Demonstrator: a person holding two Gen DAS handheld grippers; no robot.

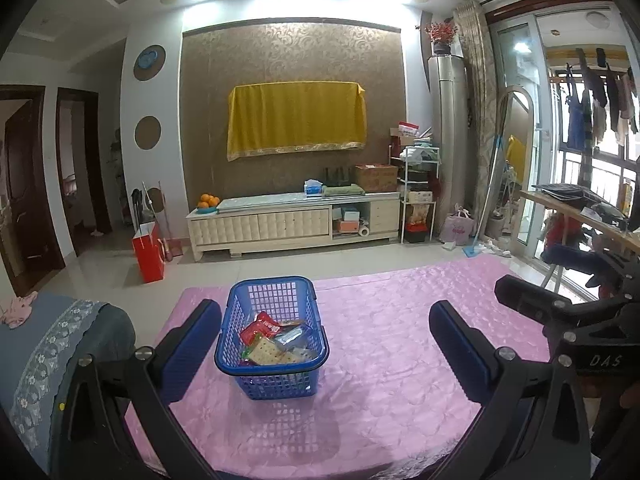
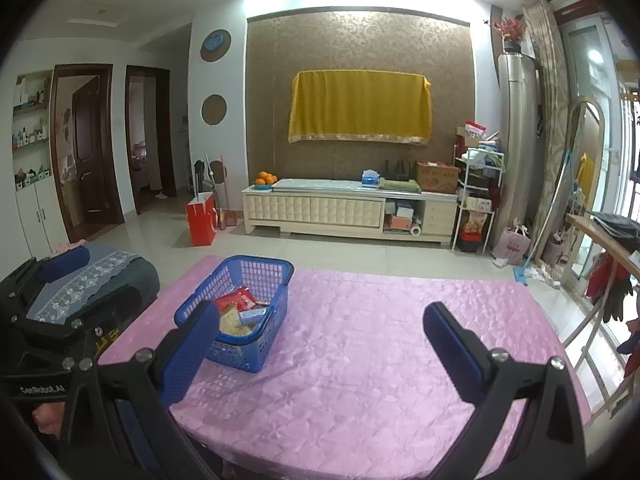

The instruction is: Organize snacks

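Snacks (image 1: pixel 276 340) sit heaped in blue basket (image 1: pixel 272 376) on pink cloth (image 1: pixel 400 360), just ahead of left gripper (image 1: pixel 325 342) and ahead-left of right gripper (image 2: pixel 320 340); both spread wide, empty. Risks, as judged: light basket skids or tips if a finger catches its rim; slick wrappers slip under a shallow pinch.

My left gripper (image 1: pixel 326 344): black angular frame, silver round screws, two flat blue-padded fingers (image 1: pixel 192 350). My right gripper (image 2: pixel 320 346): same black frame, silver screws, blue pads (image 2: pixel 452 350). White lettering on both bodies: "DAS" on the right one, "GenRobot.AI" on the left. Skin shows below the left body.
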